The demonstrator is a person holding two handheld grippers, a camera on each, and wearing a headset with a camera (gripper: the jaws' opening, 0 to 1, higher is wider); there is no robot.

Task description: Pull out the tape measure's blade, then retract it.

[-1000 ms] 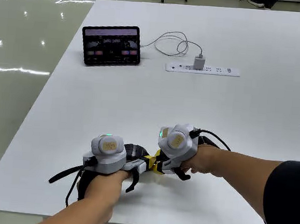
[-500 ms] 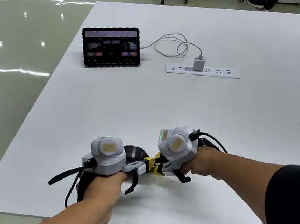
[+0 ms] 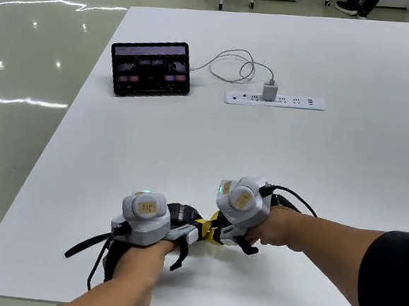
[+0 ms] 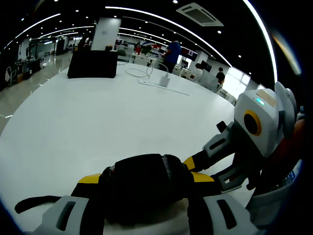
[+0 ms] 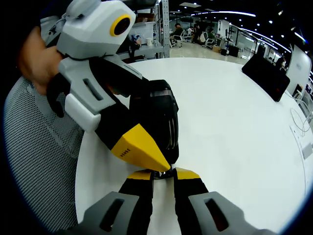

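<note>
Tape measure sits near my edge of the white workbench. Its black case is clamped between the yellow-tipped jaws of my left gripper, so it cannot slide when the pull comes. My right gripper faces it head-on. Its jaws are drawn almost together on a small dark tab at the mouth of the case, which I take for the blade hook. No blade shows drawn out yet. The two grippers meet tip to tip, so I judge the pull can run straight away from the case. The tablet and power strip stand well apart on the far side, out of the blade's path by my reckoning.
</note>
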